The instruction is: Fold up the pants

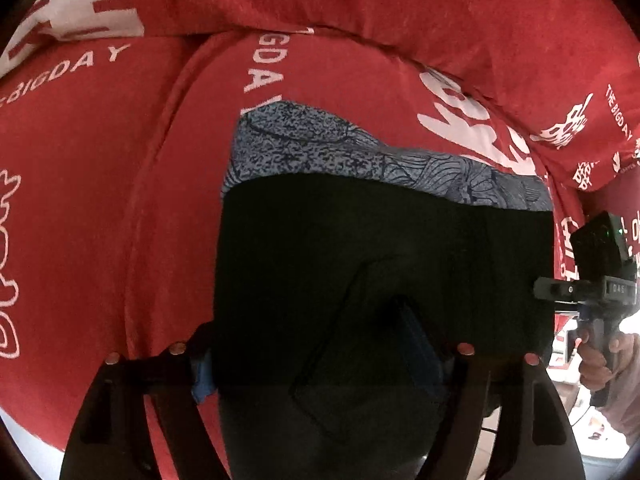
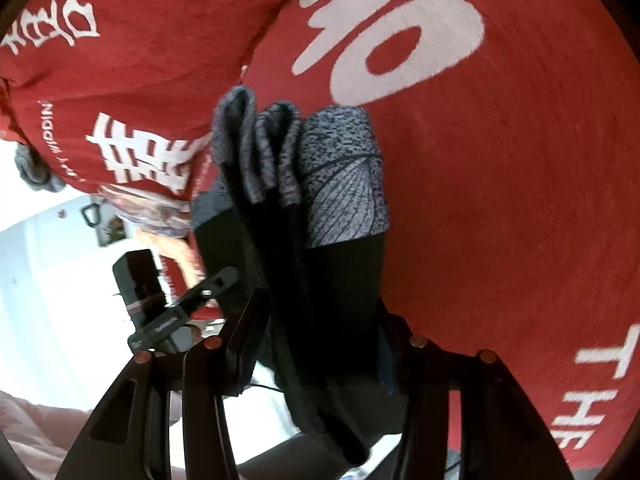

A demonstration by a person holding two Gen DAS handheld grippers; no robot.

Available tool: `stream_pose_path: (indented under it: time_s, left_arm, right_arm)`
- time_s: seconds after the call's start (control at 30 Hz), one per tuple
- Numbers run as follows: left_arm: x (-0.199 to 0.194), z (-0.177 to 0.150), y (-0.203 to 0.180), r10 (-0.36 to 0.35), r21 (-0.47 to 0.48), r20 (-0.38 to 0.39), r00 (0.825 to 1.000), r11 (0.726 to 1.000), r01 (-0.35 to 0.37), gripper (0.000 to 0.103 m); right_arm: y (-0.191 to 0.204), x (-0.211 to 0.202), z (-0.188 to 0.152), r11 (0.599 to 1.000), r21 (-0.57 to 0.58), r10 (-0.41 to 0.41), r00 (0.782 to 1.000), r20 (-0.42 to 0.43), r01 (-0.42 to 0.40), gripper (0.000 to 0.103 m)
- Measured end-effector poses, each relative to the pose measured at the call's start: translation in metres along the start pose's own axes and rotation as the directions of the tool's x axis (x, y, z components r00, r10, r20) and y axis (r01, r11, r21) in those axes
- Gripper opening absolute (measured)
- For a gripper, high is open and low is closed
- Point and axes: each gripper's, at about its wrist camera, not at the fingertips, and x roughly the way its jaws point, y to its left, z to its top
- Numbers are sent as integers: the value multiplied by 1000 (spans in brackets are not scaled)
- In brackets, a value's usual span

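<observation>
The pants (image 1: pixel 380 248) are black with a grey-blue leaf-patterned waistband (image 1: pixel 352 152). They hang folded in several layers above a red bed cover (image 1: pixel 100 200). My left gripper (image 1: pixel 320 360) is shut on the black cloth at its lower edge; the pants fill the space between its fingers. My right gripper (image 2: pixel 316 344) is shut on the folded stack of pants (image 2: pixel 332 280), seen edge-on with the patterned band (image 2: pixel 344 184) at the top. The right gripper also shows at the right edge of the left wrist view (image 1: pixel 600 292).
The red cover with white lettering (image 2: pixel 500 160) fills most of both views, with a red pillow (image 1: pixel 400 4) at the back. A white floor or wall (image 2: pixel 48 280) shows at the left past the bed's edge. The left gripper's body (image 2: pixel 172 304) shows there too.
</observation>
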Motion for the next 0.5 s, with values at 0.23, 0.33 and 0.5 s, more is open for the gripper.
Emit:
stream_pose_path:
  time_s: [0.23, 0.33, 0.5]
  left_arm:
    - [-1, 1, 3, 50, -6, -6, 999, 999, -50, 91]
    - [-5, -2, 0, 96, 9, -25, 995, 995, -95, 91]
    - [-15, -6, -12, 175, 31, -25, 984, 984, -175, 91]
  right_arm:
    - [9, 0, -1, 990, -21, -139, 990, 11, 139, 59]
    - [17, -4, -3, 981, -35, -192, 981, 23, 192, 61]
    - [34, -8, -8, 960, -48, -275, 961, 39, 277, 64]
